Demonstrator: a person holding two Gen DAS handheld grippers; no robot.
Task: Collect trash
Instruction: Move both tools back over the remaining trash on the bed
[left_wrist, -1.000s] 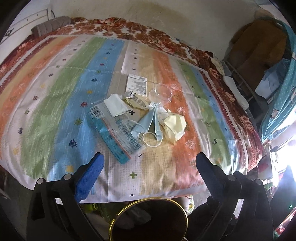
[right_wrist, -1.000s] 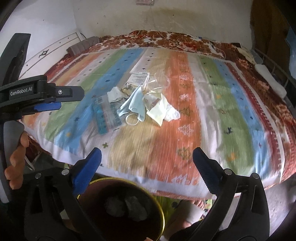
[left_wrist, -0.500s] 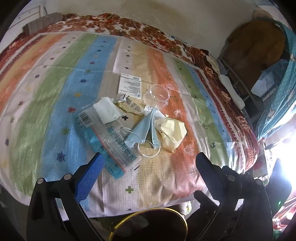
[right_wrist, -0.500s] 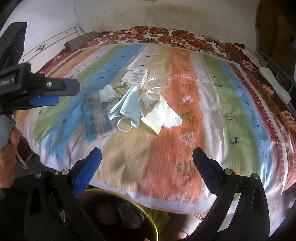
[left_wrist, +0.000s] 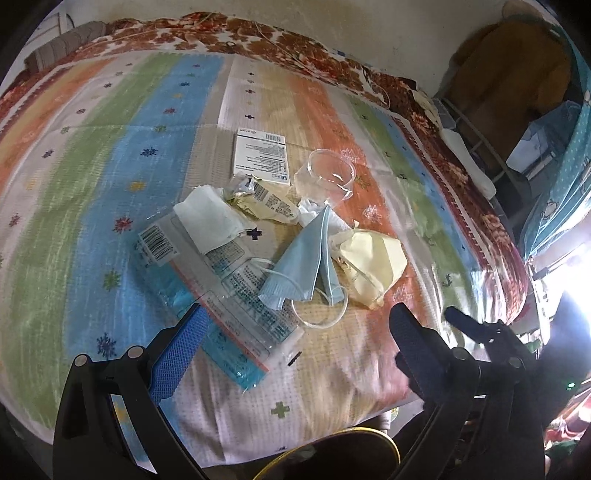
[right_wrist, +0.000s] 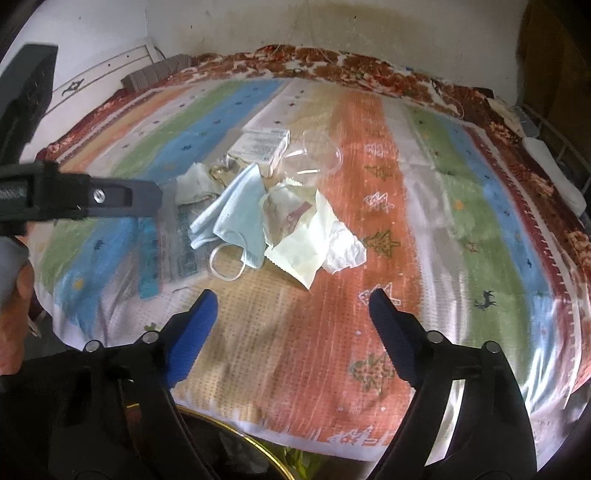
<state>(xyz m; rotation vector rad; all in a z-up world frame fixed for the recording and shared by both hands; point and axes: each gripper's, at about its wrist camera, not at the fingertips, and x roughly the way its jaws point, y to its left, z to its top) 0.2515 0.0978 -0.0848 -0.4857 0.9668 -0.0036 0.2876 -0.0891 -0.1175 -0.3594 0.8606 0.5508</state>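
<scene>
A pile of trash lies on the striped bedspread (left_wrist: 110, 155). It holds a blue face mask (left_wrist: 303, 262), a yellow wrapper (left_wrist: 373, 262), a clear plastic cup (left_wrist: 330, 175), a white box (left_wrist: 260, 153), a white tissue (left_wrist: 208, 221) and a clear printed bag (left_wrist: 221, 295). My left gripper (left_wrist: 295, 325) hangs open just in front of the bag and mask, with nothing between its fingers. My right gripper (right_wrist: 291, 299) hovers short of the mask (right_wrist: 236, 214) and yellow wrapper (right_wrist: 303, 243). Its jaws are closing with nothing between them.
A dark bin with a gold rim (left_wrist: 391, 443) stands below the bed's near edge, also seen as the bin rim (right_wrist: 266, 454). A hand (right_wrist: 14, 314) holds the left tool. Furniture and a blue curtain (left_wrist: 569, 155) crowd the right side.
Both grippers have moved forward and down toward the pile, which now looks larger. The right gripper's fingers stand closer together than before. The bin has slid toward the bottom edge.
</scene>
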